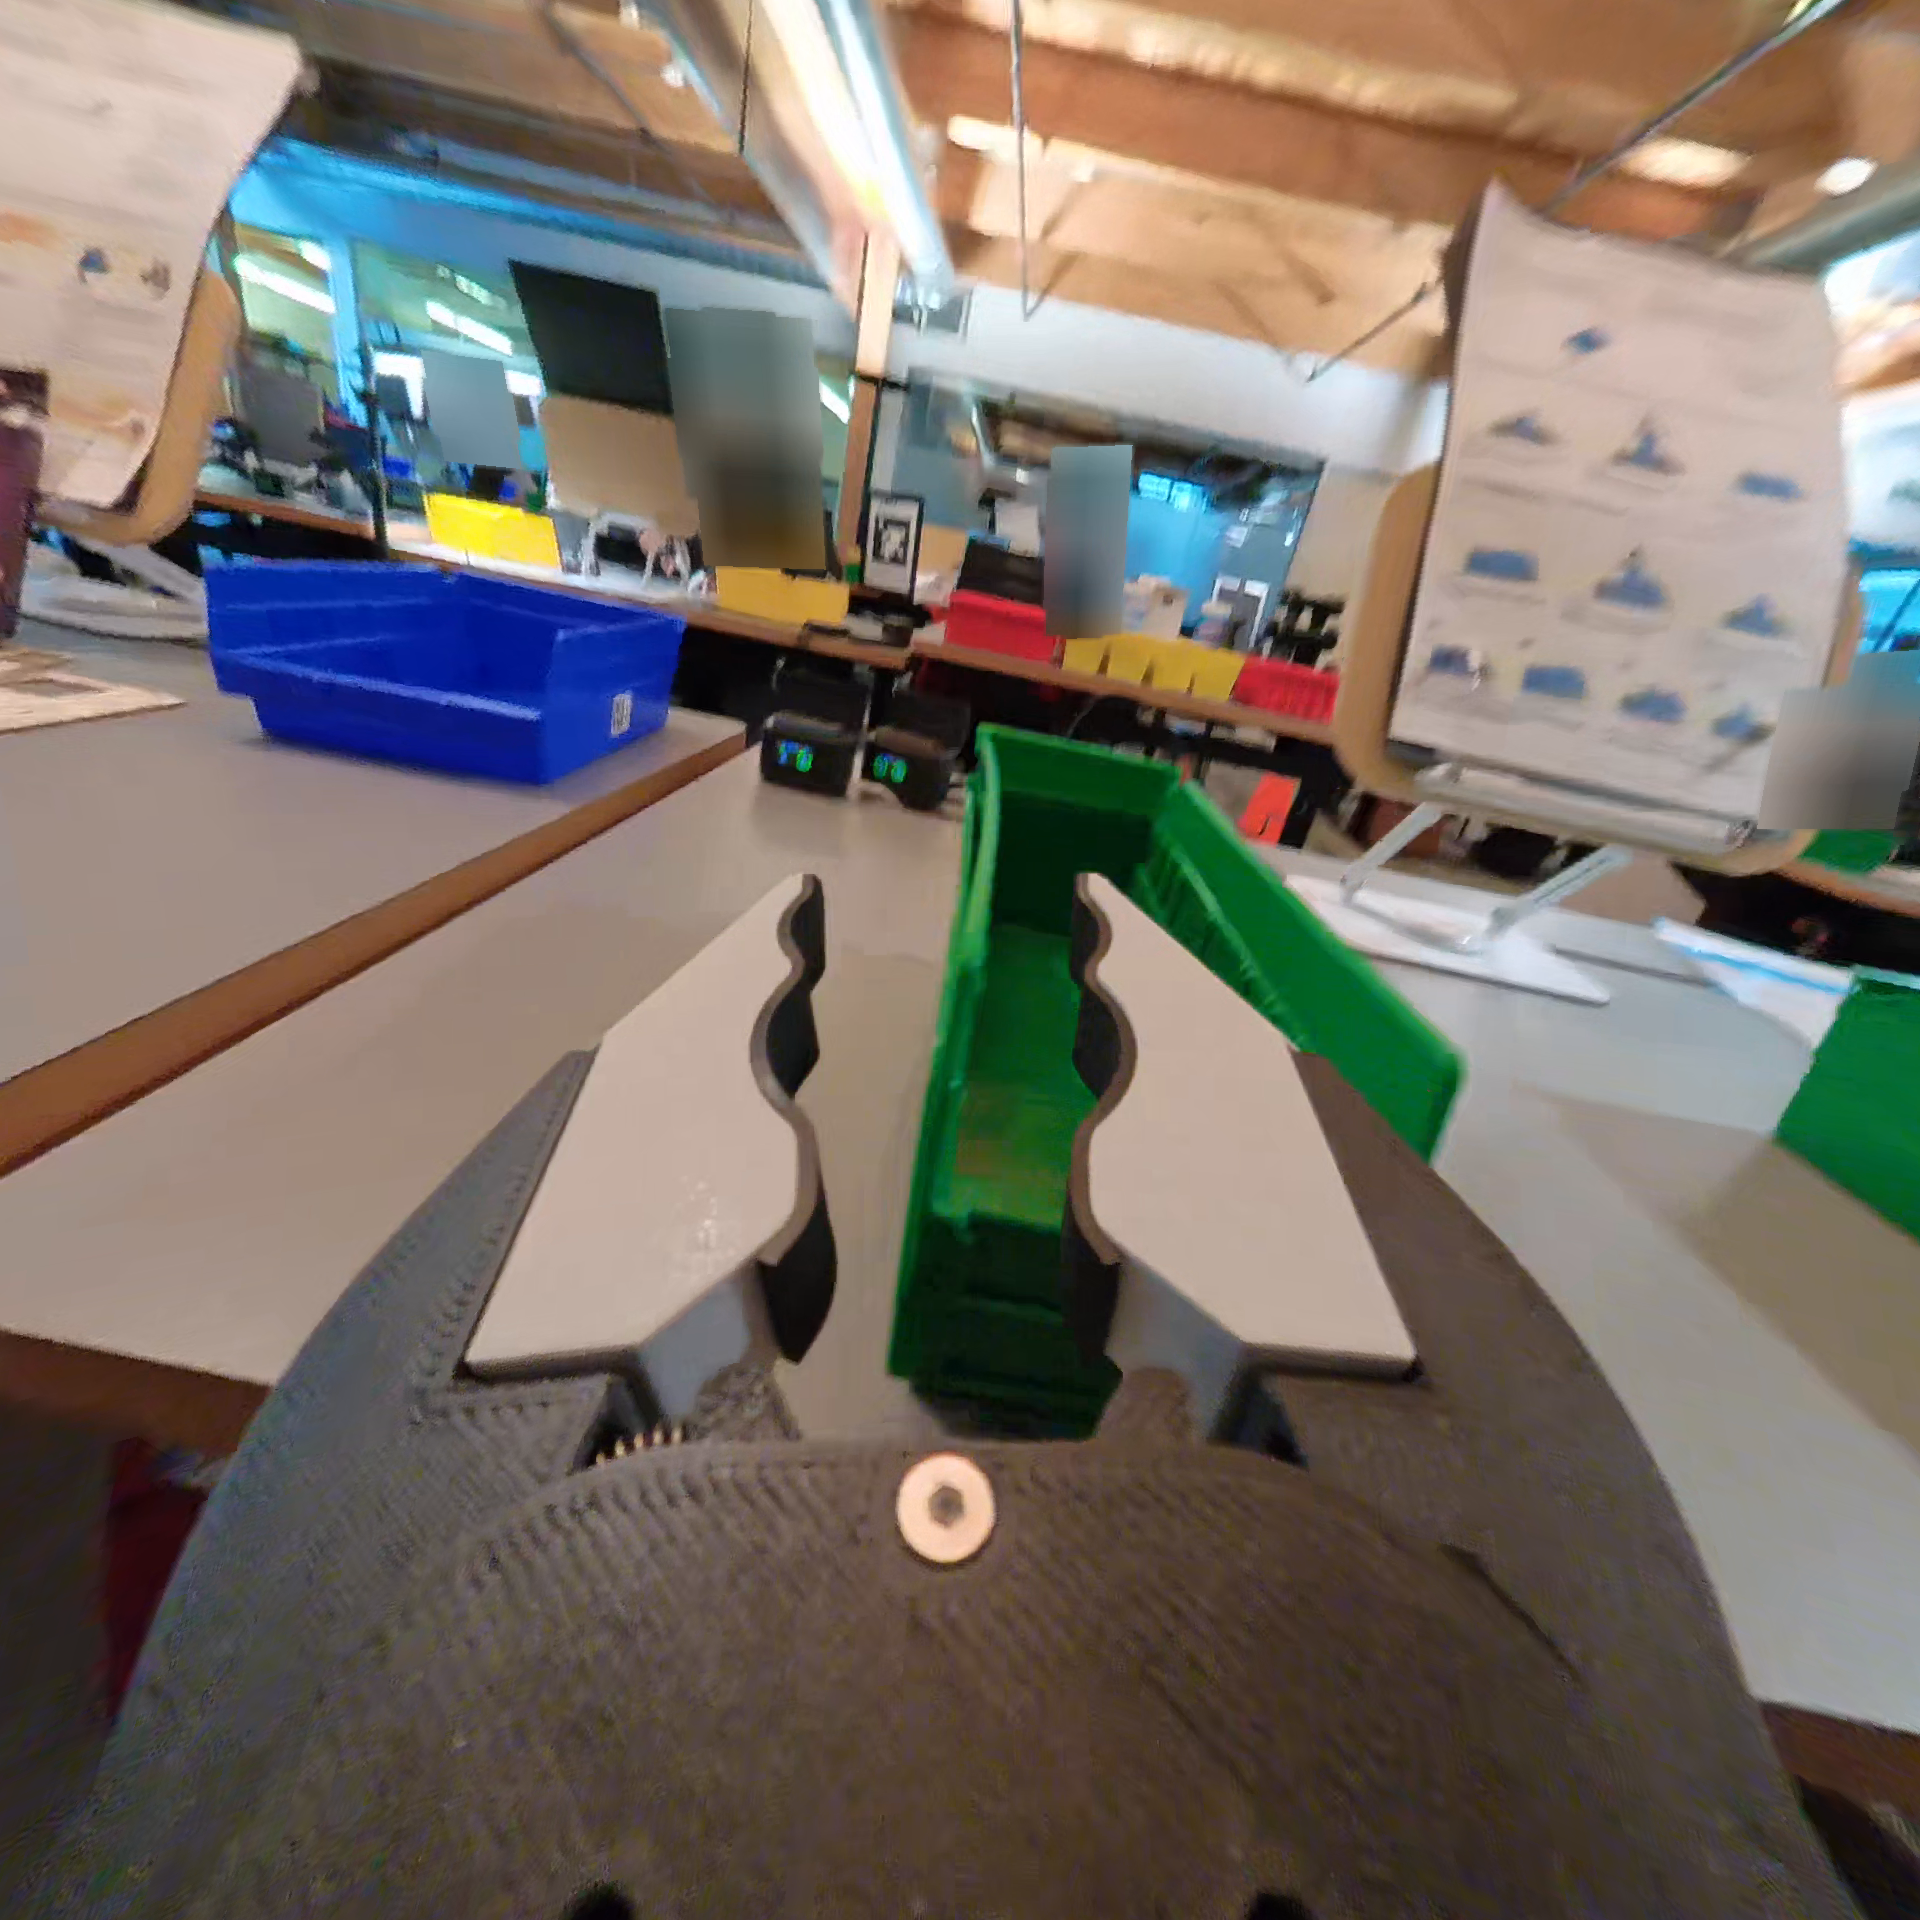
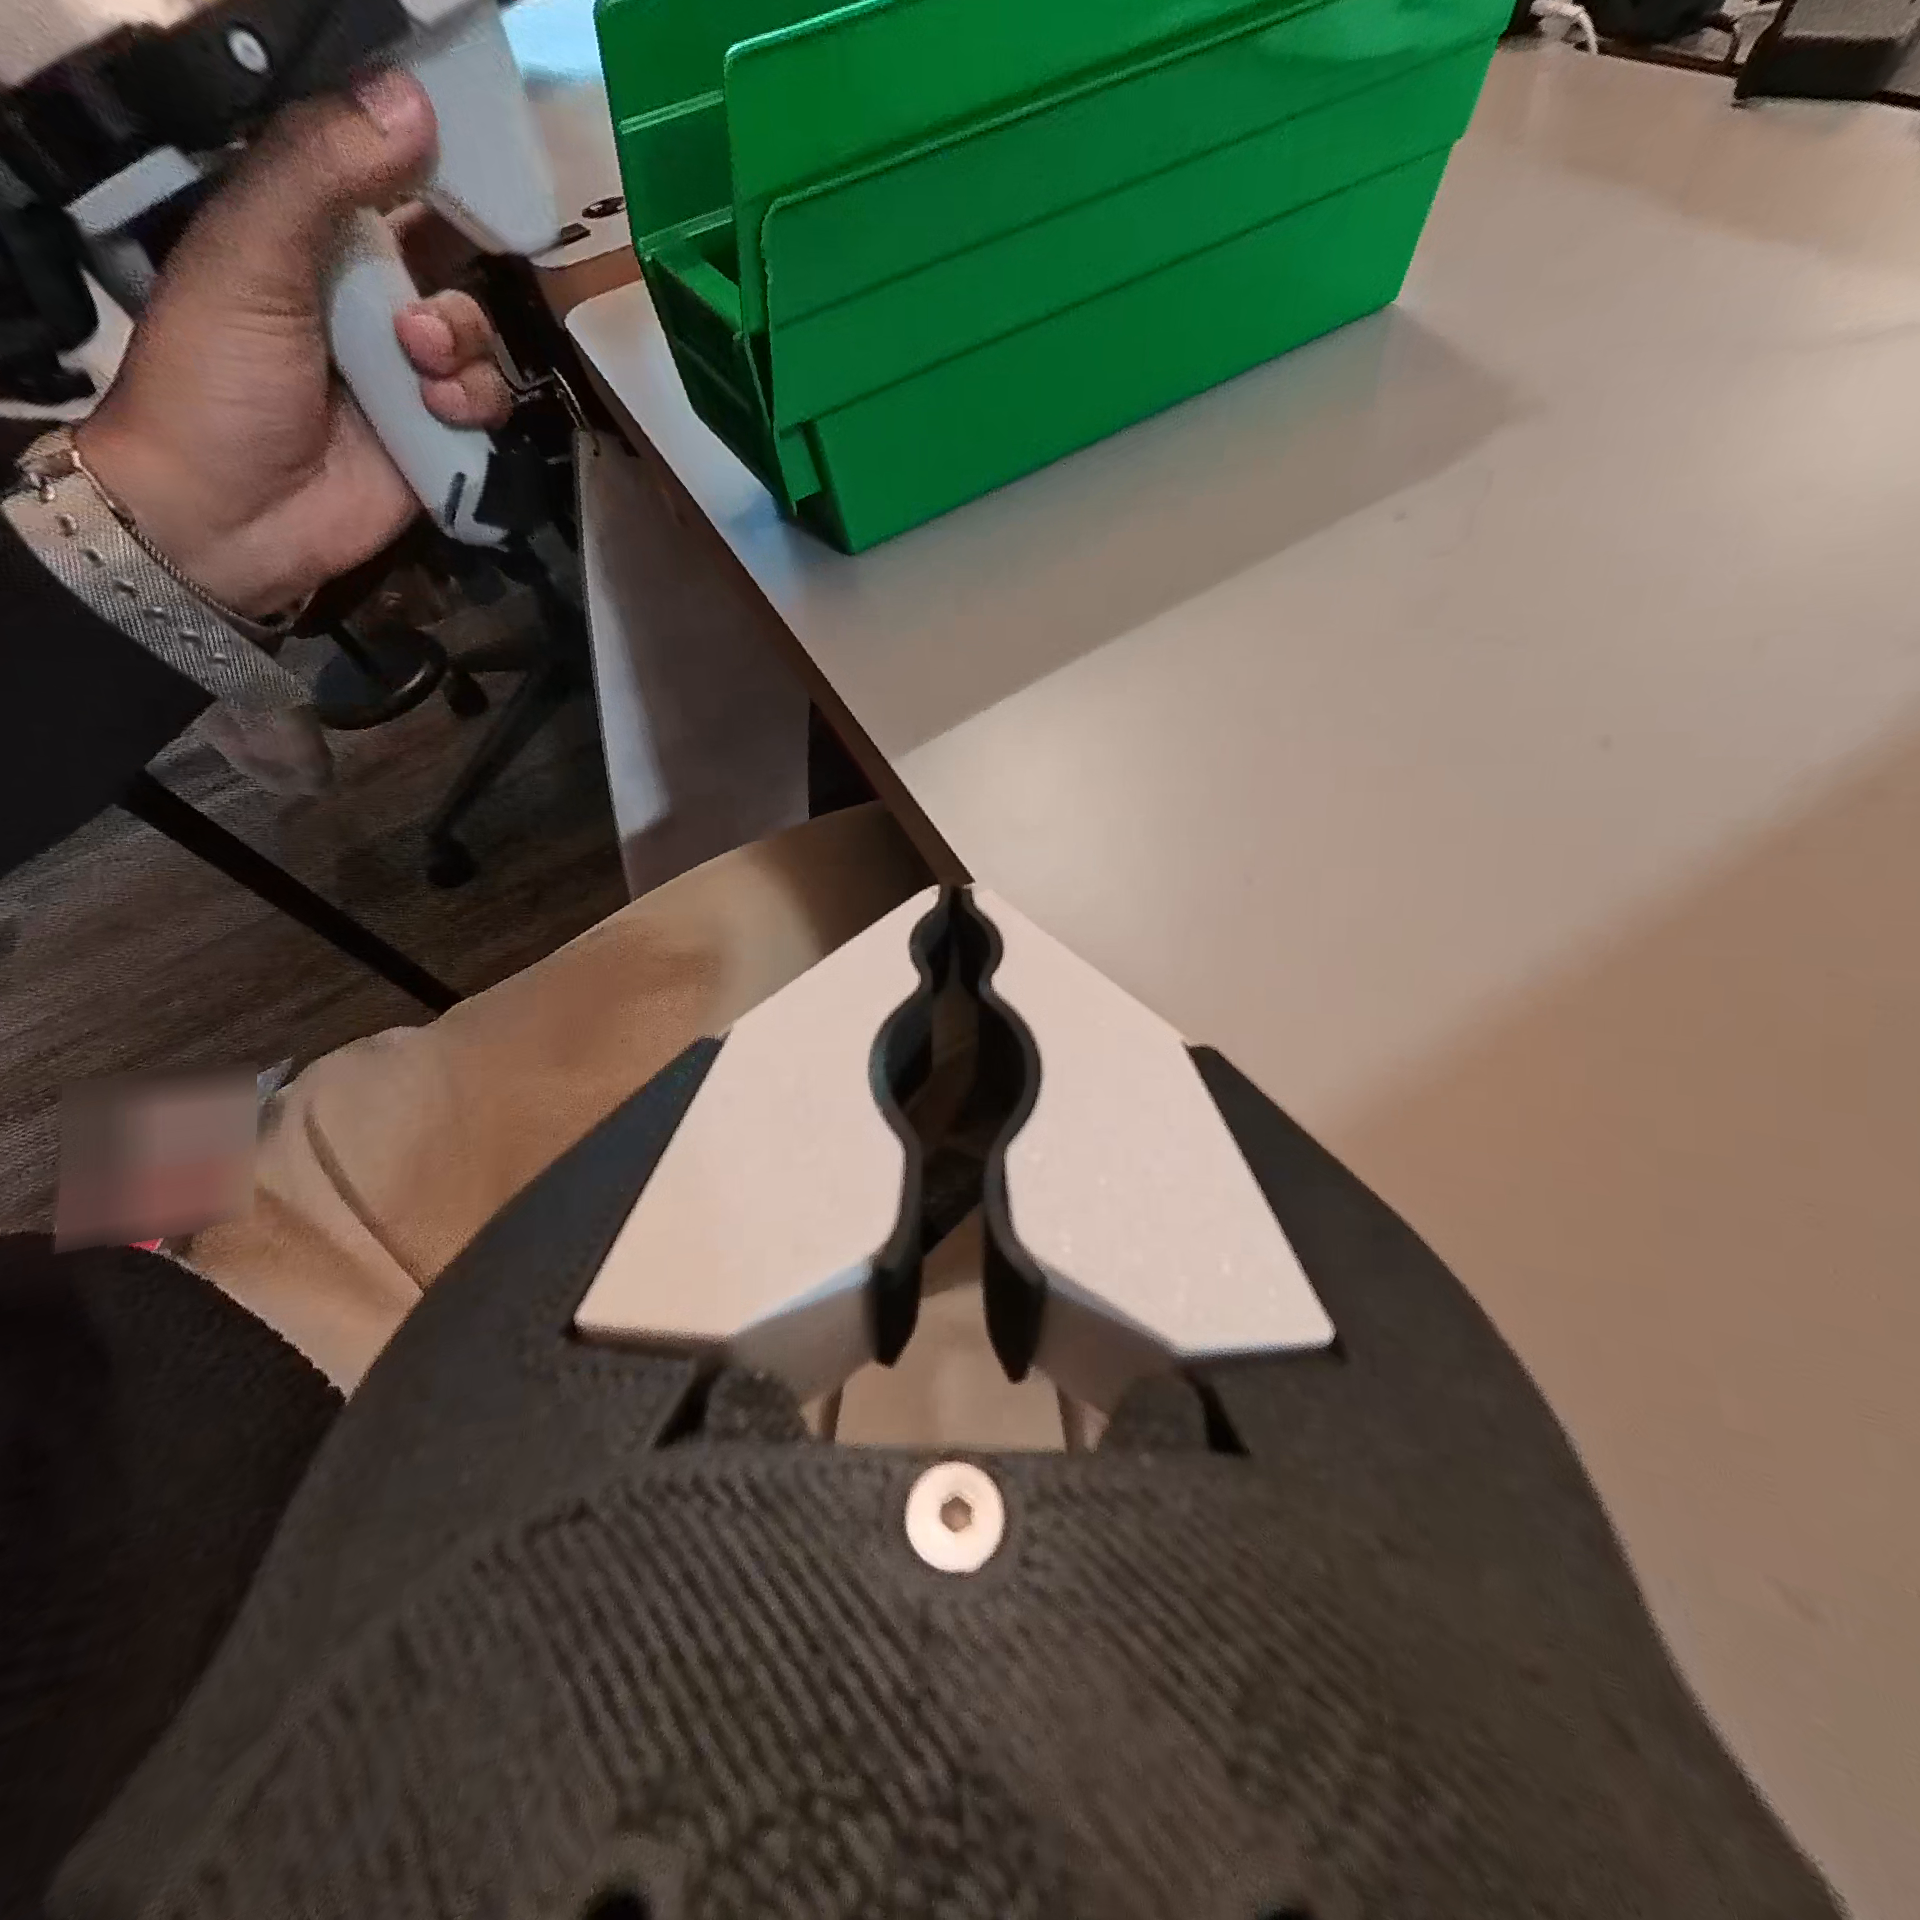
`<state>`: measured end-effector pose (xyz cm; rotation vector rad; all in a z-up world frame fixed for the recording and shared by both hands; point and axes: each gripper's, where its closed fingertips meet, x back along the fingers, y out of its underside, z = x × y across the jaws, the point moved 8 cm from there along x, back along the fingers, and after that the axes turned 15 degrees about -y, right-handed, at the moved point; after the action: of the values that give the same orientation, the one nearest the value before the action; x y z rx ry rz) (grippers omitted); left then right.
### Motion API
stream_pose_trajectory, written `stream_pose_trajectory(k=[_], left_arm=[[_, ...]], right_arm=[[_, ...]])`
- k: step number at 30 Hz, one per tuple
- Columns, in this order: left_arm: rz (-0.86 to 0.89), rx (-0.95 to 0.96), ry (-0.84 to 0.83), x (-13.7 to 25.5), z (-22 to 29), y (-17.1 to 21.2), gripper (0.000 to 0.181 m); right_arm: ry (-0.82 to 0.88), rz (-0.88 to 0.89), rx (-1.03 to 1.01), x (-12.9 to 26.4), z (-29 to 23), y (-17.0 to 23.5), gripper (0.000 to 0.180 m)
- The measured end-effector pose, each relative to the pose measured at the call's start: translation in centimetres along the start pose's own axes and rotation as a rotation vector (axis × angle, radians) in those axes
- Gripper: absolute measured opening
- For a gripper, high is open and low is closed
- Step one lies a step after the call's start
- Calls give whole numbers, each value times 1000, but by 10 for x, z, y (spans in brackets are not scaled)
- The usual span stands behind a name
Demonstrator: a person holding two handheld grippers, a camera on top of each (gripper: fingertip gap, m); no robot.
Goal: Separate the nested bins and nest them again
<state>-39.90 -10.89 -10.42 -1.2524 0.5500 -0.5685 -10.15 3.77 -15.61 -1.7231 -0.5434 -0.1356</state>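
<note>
In the left wrist view a long green bin (image 1: 1226, 935) stands on the grey table (image 1: 520, 1039). My left gripper (image 1: 948, 896) is open and straddles the bin's left wall, with the right finger (image 1: 1195, 1143) inside and the left finger (image 1: 675, 1122) outside. A second green bin (image 1: 1860, 1091) shows at the right edge. In the right wrist view the green bins (image 2: 1091, 312) stand near the table's front edge, with stepped walls that look nested. My right gripper (image 2: 961, 896) is shut and empty, well short of them over the table's edge.
A blue bin (image 1: 436, 665) sits on the adjoining table at the left. A paper stand (image 1: 1621, 520) rises at the right, with two small black devices (image 1: 831, 753) behind the green bin. A hand (image 2: 239, 395) holds the left gripper's white handle (image 2: 384, 343). A tan trouser leg (image 2: 499, 1091) is below.
</note>
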Motion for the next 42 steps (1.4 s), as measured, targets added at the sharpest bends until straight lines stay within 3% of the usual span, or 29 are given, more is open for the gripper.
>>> stream_pose_trajectory(k=[5, 16, 20, 42], left_arm=[[-126, 19, 103, -12, -2, 8, 43], [-170, -154, 56, -42, -2, 15, 39], [-169, -191, 146, -47, 4, 14, 2], [-50, 27, 142, -43, -1, -8, 0]], right_arm=[[10, -9, 9, 0, 0, 1, 0], [88, -6, -17, 22, 4, 12, 0], [113, 1, -37, 29, 5, 15, 0], [137, -10, -34, 34, 6, 19, 0]])
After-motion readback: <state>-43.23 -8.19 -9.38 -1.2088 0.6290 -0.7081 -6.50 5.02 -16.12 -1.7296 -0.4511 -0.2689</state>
